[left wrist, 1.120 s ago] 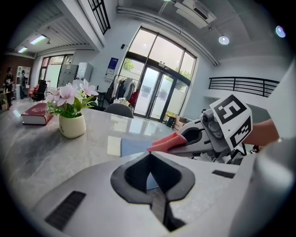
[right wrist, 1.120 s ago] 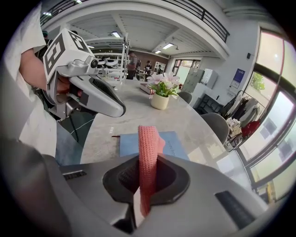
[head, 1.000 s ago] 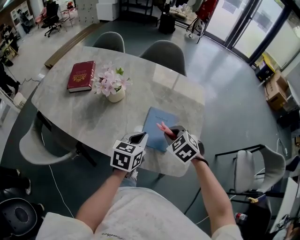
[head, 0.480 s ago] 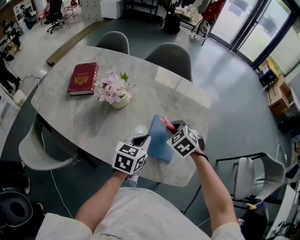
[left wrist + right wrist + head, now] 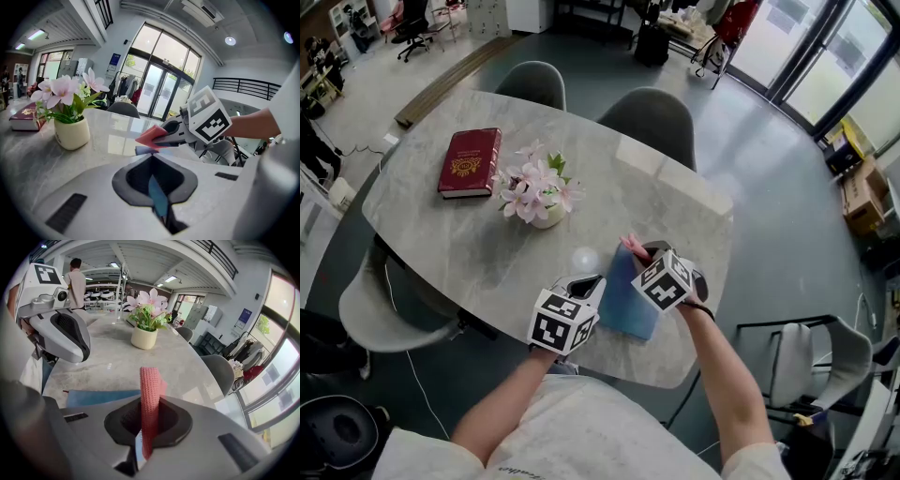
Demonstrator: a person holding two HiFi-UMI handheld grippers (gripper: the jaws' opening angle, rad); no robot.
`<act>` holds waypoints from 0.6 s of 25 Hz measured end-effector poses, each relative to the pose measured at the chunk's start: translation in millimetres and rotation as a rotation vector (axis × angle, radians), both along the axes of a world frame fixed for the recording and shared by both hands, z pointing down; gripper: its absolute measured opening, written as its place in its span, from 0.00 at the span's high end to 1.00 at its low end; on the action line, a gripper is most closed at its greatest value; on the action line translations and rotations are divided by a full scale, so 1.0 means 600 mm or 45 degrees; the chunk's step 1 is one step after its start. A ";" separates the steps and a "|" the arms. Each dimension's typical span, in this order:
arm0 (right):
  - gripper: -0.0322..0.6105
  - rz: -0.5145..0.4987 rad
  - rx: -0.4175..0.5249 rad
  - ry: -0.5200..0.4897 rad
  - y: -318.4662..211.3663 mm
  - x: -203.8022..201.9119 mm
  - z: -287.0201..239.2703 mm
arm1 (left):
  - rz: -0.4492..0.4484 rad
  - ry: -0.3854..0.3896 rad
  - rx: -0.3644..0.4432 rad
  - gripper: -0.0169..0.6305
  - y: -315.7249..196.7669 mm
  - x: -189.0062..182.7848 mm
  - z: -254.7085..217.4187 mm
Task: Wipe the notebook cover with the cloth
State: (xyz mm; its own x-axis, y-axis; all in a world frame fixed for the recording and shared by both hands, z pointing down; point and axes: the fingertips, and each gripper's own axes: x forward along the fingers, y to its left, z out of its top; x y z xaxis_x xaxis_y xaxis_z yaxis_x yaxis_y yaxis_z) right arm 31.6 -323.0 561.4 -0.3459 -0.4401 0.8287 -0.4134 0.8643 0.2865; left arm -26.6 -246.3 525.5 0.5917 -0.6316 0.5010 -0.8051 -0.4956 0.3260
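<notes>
**Blue notebook now tipped up, cloth poised beside it**

Blue cover that lay flat a second ago is now raised. The notebook stands tilted on edge between the two grippers, near the table rim on the person's side. The left gripper has its jaws closed tight on the notebook's near edge, and its own view shows the thin blue sheet pinched between them. The right gripper is clamped on the folded pink cloth, which sticks out past the jaw tips just beside the notebook's upper edge. I cannot tell whether they touch.

Lifting the cover likely presents one face for wiping, with the left side acting as a steady hold. The wipe itself looks not yet begun.

The table rim sits close under both grippers, so a slip could send the notebook over it. Bare tabletop lies beyond. The vase is near on the left, and the red book is well apart.
</notes>
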 end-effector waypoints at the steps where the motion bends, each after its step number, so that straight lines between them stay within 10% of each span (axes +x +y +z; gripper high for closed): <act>1: 0.93 0.001 -0.006 0.009 -0.003 0.000 0.006 | 0.004 0.001 -0.005 0.96 -0.002 0.000 0.002; 15: 0.93 0.008 -0.067 0.024 0.012 0.000 0.043 | 0.012 0.008 -0.026 0.96 -0.013 -0.004 0.012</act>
